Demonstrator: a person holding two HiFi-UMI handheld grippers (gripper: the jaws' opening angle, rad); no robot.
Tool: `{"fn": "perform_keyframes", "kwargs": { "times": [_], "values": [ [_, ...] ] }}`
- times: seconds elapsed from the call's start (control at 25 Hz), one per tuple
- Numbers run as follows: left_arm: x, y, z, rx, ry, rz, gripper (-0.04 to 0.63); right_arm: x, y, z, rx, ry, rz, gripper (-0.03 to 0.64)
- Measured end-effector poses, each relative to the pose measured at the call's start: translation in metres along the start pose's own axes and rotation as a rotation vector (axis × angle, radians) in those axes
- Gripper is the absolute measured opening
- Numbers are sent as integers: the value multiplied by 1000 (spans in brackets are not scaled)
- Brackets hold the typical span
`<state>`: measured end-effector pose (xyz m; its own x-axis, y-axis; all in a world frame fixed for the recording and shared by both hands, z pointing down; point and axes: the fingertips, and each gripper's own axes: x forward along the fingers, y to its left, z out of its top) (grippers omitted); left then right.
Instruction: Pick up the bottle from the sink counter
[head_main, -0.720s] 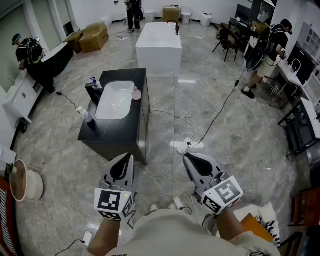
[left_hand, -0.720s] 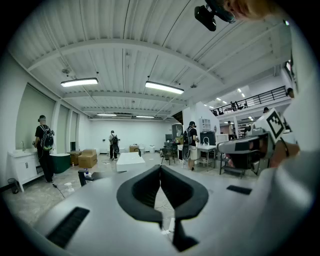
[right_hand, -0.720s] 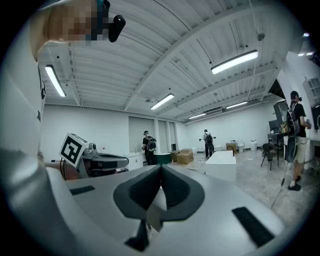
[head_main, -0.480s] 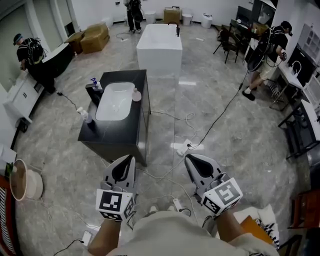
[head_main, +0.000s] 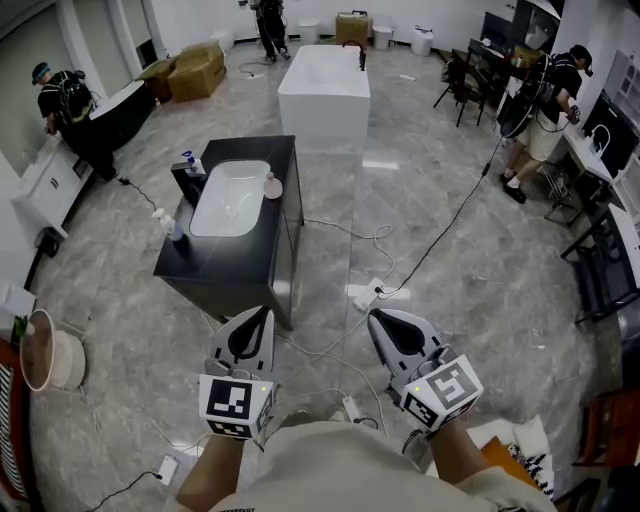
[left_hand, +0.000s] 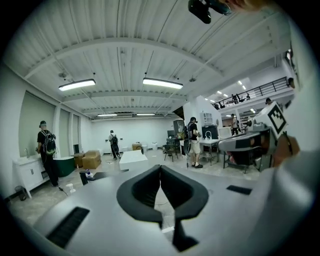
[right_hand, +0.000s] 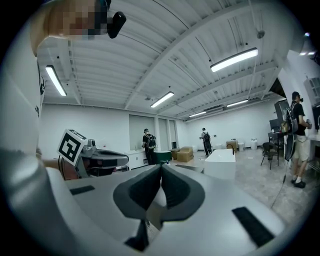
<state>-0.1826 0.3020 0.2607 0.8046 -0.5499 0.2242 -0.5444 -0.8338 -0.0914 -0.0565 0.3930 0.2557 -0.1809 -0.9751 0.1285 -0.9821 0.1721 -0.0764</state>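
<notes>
Both your grippers are shut and empty: left (head_main: 262, 312), right (head_main: 373, 316), low and close to you. The counter (head_main: 215, 262) stands well off at 11 o'clock. On it, a pink bottle (head_main: 272, 186) sits at the basin's (head_main: 230, 198) 3 o'clock edge and another bottle (head_main: 173, 229) at its 9. Likely risks: the corded power strip (head_main: 366, 297) on the floor ahead could trip you, and arriving with jaws together would topple a bottle

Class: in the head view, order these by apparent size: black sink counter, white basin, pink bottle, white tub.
1. black sink counter
2. white tub, though it stands farther off
3. white basin
4. pink bottle
</notes>
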Motion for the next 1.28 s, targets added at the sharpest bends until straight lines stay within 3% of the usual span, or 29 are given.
{"fn": "perform_keyframes", "kwargs": {
  "times": [0.08, 0.76, 1.28],
  "values": [
    [3, -6, -3, 29, 11, 10, 6, -2, -5, -2, 2, -5, 2, -3],
    [72, -14, -24, 19, 21, -5, 7, 27, -59, -38, 8, 23, 4, -3],
    [172, 69, -27, -13, 38, 26, 6, 146, -122, -31, -6, 73, 27, -3]
  ]
}}
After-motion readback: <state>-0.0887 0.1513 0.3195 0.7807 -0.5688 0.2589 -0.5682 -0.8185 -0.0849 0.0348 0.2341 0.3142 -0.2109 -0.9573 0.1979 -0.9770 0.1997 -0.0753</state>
